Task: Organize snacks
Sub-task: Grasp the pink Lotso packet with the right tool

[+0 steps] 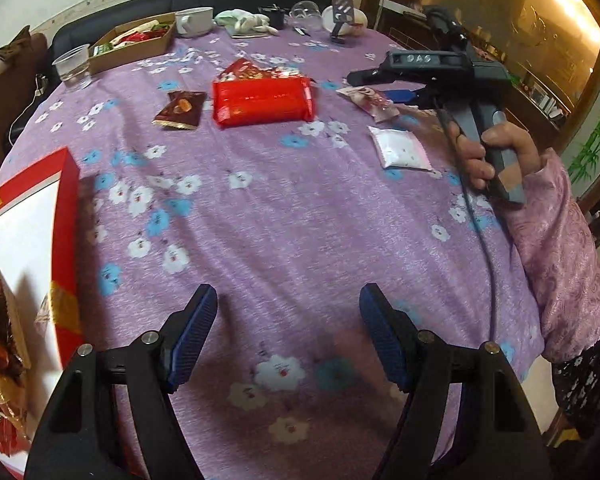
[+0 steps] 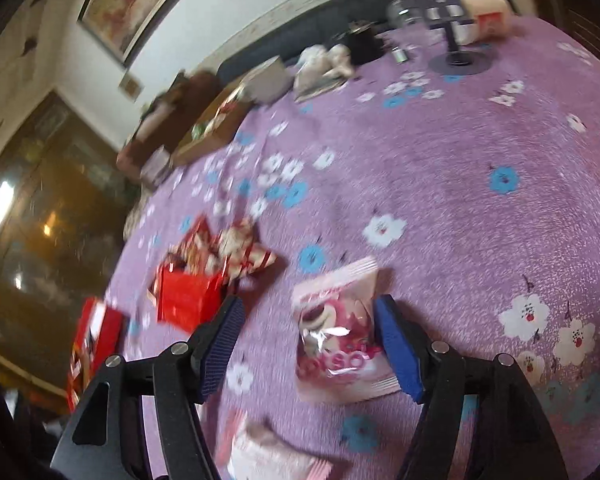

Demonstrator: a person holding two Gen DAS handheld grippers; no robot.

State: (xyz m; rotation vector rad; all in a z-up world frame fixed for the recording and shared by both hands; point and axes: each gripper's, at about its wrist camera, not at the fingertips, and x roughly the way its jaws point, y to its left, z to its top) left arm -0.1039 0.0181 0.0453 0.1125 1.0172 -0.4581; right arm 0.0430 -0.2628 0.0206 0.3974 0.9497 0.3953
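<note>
1. Purple cloth with white and blue flowers covers the table [image 1: 284, 216], which carries everything else.
2. A red-and-white gift box [image 1: 28, 240] sits at the left edge of the left wrist view, just left of the left gripper [image 1: 288, 332], with gold-wrapped snacks inside.
3. A brown cardboard tray [image 1: 132, 46] of snacks stands at the far side, beside a clear plastic cup [image 1: 73, 67] and a white mug [image 1: 195, 21].
4. A long red packet [image 1: 263, 101] lies mid-table, well ahead of the left gripper, with a small brown packet [image 1: 181, 110] just to its left.
5. The left gripper's blue pads are spread over bare cloth, nothing between them.
6. The right gripper [image 2: 310, 346], held by a hand [image 1: 496, 152] in a pink sleeve, has its jaws spread apart (no earlier view to compare); a pink pouch [image 2: 340, 332] lies flat between them, its right edge at the right pad, though blur hides whether they touch.
7. A white-and-pink sachet [image 1: 402, 148] lies just below that pouch, nearer the person.
</note>
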